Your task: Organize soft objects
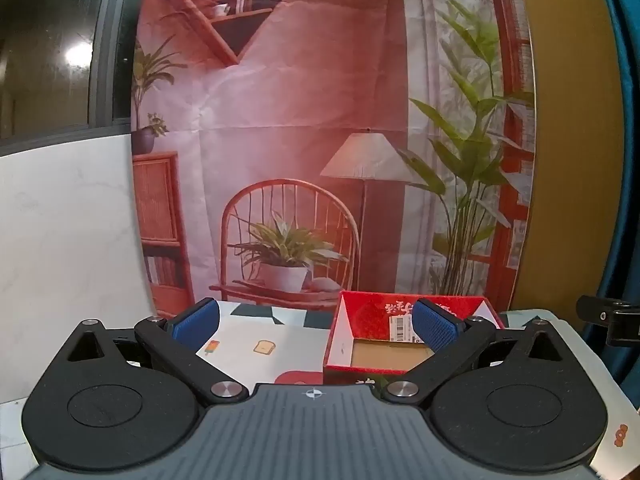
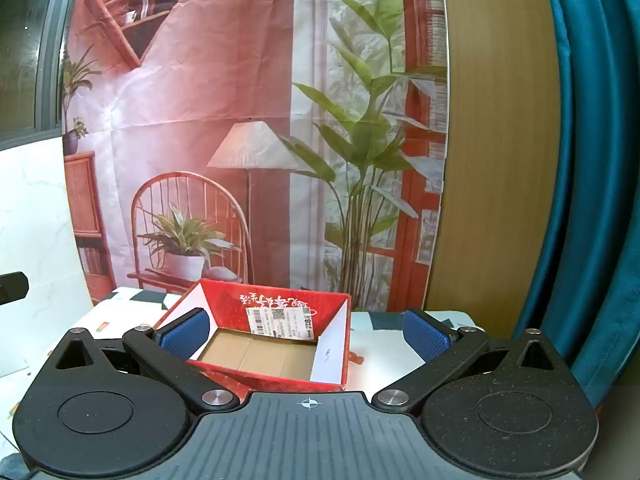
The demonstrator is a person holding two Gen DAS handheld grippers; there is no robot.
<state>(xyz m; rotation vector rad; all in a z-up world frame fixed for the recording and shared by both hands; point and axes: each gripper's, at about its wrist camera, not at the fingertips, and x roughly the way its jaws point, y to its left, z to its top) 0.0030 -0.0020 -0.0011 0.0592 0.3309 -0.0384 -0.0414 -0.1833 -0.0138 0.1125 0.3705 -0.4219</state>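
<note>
Inside, red box (image 2: 276,312), white barcode label (image 2: 280,322), digit 8 legible

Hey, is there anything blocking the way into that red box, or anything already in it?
Nothing visible blocks it. The red box stands open-topped on the table, its cardboard floor bare in both views. Both the left gripper and the right gripper are open and hold nothing. No soft objects are in view.
</note>
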